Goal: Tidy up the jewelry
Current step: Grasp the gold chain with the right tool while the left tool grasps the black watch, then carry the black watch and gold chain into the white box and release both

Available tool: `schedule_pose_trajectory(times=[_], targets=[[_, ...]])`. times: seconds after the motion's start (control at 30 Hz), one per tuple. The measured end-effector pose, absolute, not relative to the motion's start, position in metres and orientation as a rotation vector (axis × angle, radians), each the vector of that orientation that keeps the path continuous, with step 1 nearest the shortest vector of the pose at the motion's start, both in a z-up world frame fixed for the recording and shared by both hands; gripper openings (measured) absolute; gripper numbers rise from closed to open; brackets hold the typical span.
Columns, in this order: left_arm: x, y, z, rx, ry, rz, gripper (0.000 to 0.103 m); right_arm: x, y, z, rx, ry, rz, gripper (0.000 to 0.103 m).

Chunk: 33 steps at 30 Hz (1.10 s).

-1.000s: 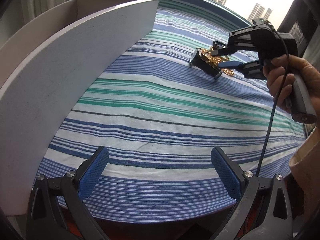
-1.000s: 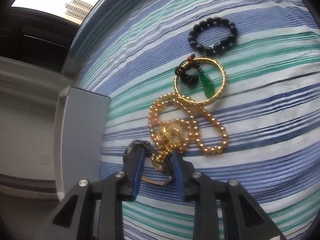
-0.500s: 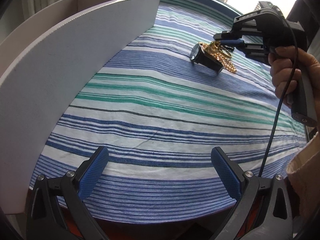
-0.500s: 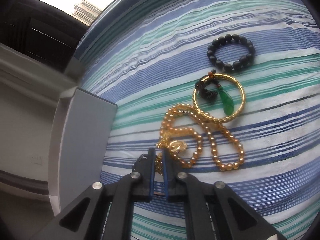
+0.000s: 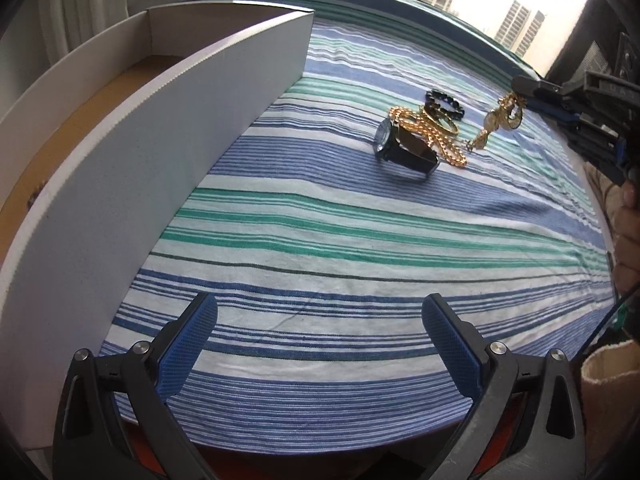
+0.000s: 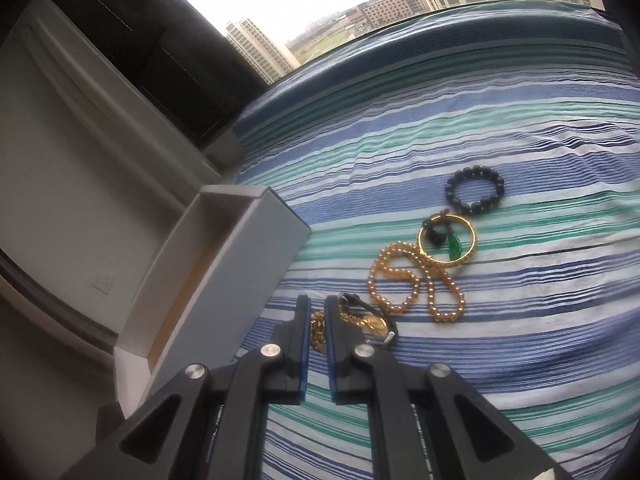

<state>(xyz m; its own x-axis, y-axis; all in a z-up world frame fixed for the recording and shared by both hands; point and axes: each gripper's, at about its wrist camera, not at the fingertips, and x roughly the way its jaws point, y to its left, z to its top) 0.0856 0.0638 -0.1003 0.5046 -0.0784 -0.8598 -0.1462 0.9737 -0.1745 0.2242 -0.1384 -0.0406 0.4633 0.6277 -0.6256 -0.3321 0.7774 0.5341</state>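
The left gripper [image 5: 320,332] hangs low over the striped cloth [image 5: 320,240] with its jaws spread wide and nothing between them. The white box [image 5: 160,128] runs along its left side, its open top showing a brown floor.

Further out, the right gripper [image 6: 316,320] is pinched nearly closed on a gold chain [image 6: 317,330]. In the left view the chain [image 5: 496,120] hangs from the fingertips, clear of the cloth or close to it; whether its lowest links touch the pile below is hard to tell at that range. A dark watch [image 5: 404,152] lies just under it, seen in the right view only as a dark band [image 6: 372,312] beside the fingers.

Beyond the watch lie a gold bead necklace [image 6: 416,288], then a gold bangle [image 6: 447,246] with a green pendant [image 6: 454,246] inside its ring, and farthest a dark bead bracelet [image 6: 474,194].

The relation that matters is chain to box. From the right fingers the box [image 6: 216,272] lies left, quite near, with its long axis running away from the camera. The right hand already has the chain, so a short carry left over the box wall looks like the next step. The free tail could snag the watch or necklace on the way.
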Motion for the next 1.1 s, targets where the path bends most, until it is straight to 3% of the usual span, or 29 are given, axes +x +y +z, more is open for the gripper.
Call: schedule_pose_trajectory(times=[0.47, 0.7, 0.8, 0.9, 1.0, 1.07, 1.1], targets=[[0.122, 0.042, -0.022, -0.185, 1.0, -0.098, 0.102, 0.183, -0.224, -0.046, 0.43, 0.864, 0.575, 0.007], [0.208, 0.036, -0.067, -0.265, 1.092, -0.119, 0.101, 0.172, -0.254, -0.055, 0.459, 0.853, 0.522, 0.007], [0.241, 0.028, -0.095, -0.212, 1.131, -0.074, 0.095, 0.166, -0.258, -0.061, 0.474, 0.864, 0.51, 0.007], [0.263, 0.026, -0.118, -0.186, 1.174, -0.024, 0.082, 0.16, -0.264, -0.062, 0.483, 0.867, 0.502, 0.007], [0.273, 0.022, -0.131, -0.131, 1.171, 0.01, 0.057, 0.156, -0.269, -0.057, 0.48, 0.865, 0.497, 0.007], [0.274, 0.018, -0.135, -0.103, 1.16, -0.001, 0.01, 0.155, -0.271, -0.053, 0.478, 0.866, 0.5, 0.007], [0.273, 0.019, -0.136, -0.111, 1.151, -0.003, 0.009, 0.157, -0.27, -0.052, 0.478, 0.868, 0.502, 0.007]])
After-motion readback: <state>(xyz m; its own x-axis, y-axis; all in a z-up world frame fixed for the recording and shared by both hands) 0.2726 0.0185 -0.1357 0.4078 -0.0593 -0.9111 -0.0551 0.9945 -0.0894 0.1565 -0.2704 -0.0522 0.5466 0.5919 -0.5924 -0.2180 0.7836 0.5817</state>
